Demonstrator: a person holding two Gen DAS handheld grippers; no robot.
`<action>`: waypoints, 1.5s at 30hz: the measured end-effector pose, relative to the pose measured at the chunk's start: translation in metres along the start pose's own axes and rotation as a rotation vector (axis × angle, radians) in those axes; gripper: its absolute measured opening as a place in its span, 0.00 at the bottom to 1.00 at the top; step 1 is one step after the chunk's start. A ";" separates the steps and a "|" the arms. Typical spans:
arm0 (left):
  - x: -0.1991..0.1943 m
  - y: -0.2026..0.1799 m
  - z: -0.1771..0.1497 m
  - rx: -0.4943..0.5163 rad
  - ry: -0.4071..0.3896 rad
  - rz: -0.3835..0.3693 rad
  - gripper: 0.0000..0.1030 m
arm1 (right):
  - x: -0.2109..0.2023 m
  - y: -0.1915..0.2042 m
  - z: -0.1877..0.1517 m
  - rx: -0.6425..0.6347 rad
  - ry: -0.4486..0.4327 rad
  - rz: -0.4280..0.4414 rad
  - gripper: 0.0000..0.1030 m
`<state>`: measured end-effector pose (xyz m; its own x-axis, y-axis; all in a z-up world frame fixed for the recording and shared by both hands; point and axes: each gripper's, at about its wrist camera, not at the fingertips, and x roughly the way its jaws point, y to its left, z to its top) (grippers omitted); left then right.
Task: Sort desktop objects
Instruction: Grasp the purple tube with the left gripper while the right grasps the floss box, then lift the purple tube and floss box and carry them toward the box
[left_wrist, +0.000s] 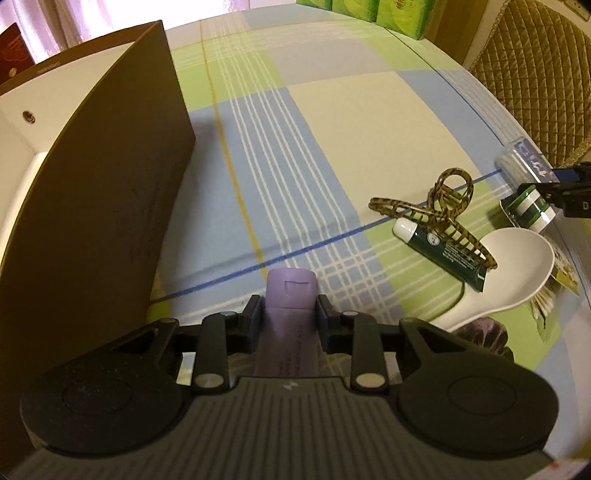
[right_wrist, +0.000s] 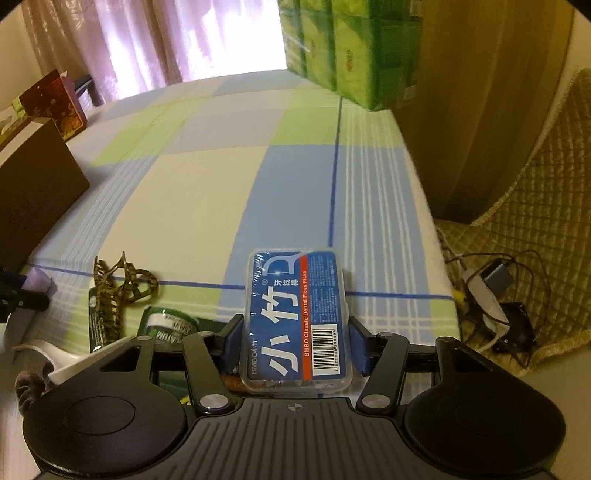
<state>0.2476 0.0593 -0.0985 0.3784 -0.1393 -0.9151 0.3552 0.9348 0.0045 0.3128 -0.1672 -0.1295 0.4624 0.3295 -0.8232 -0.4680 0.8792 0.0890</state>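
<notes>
Both jaws grasp: we record left gripper (left_wrist: 289, 311) on purple tube (left_wrist: 291, 291), right gripper (right_wrist: 294, 338) on floss box (right_wrist: 295, 317); cables (right_wrist: 495, 291) show rightward only.

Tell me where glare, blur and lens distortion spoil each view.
Left wrist view: fisheye bends the brown box wall and table edge; the curtain is washed out; the hair claw stays sharp. Right wrist view: the window blows out white, the green packs are smeared, the floss pick box label is readable.
</notes>
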 end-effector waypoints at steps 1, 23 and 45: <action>-0.002 0.000 -0.002 -0.008 0.002 0.002 0.25 | -0.005 0.000 -0.002 0.008 -0.008 0.001 0.52; -0.114 0.002 -0.102 -0.129 -0.150 0.030 0.24 | -0.094 0.096 -0.047 -0.118 -0.068 0.205 0.53; -0.182 0.012 -0.154 -0.151 -0.258 -0.040 0.24 | -0.101 0.182 -0.064 -0.255 -0.044 0.272 0.53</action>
<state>0.0512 0.1460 0.0062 0.5779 -0.2375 -0.7808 0.2503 0.9622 -0.1075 0.1325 -0.0625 -0.0658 0.3247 0.5590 -0.7630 -0.7482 0.6452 0.1543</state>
